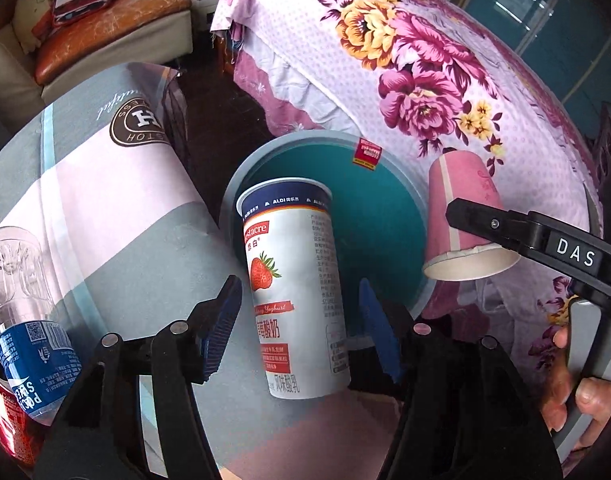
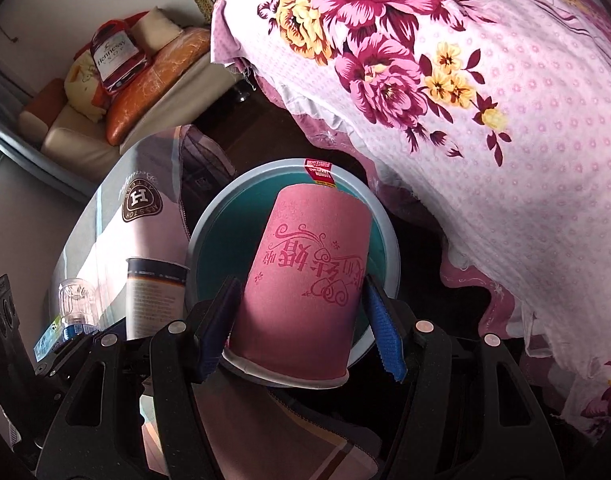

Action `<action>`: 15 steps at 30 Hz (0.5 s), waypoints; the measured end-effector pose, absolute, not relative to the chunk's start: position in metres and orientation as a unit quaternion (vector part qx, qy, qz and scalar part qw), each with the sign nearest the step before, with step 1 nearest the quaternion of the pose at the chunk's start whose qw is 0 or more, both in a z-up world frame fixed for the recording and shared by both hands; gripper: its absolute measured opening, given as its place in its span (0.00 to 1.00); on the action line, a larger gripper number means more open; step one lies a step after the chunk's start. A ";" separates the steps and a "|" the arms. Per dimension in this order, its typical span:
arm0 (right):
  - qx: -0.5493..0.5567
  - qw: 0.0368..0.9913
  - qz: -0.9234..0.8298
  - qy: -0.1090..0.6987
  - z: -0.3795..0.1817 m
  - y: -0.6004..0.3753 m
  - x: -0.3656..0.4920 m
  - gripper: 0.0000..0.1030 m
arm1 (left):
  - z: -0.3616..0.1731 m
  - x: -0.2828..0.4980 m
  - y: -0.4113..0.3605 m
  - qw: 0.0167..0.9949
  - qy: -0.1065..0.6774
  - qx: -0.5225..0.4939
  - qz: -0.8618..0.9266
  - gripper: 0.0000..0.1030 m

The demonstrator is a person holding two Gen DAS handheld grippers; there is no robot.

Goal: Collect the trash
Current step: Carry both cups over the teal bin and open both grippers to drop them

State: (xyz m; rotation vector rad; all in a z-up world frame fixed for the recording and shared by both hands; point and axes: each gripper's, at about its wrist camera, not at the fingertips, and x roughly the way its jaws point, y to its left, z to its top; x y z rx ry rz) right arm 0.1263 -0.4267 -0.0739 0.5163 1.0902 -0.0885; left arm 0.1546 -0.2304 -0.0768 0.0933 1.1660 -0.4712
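Observation:
A white strawberry yoghurt cup (image 1: 297,288) stands between the blue pads of my left gripper (image 1: 301,324), with gaps on both sides, at the near rim of a teal bin (image 1: 377,216). My right gripper (image 2: 301,328) is shut on an upside-down pink paper cup (image 2: 305,292) and holds it over the bin (image 2: 213,248). The pink cup (image 1: 465,216) and the right gripper (image 1: 505,228) also show in the left wrist view. The yoghurt cup (image 2: 155,296) shows at left in the right wrist view.
A clear Pepsi bottle (image 1: 25,320) and a red can (image 1: 5,412) lie on the grey-pink cloth (image 1: 105,200) at left. A floral pink cloth (image 1: 425,60) covers the surface right of the bin. A sofa (image 1: 85,32) with cushions stands behind.

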 end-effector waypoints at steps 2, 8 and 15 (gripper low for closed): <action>0.240 0.822 -0.040 0.515 -0.076 -0.426 0.129 0.59 | -0.075 0.156 -0.226 0.815 0.538 0.039 -0.212 0.81; 0.236 0.818 -0.036 0.524 -0.082 -0.420 0.133 0.59 | -0.072 0.156 -0.208 0.818 0.540 0.028 -0.196 0.86; 0.215 0.813 -0.028 0.540 -0.081 -0.402 0.134 0.71 | -0.063 0.146 -0.187 0.822 0.537 0.016 -0.187 0.89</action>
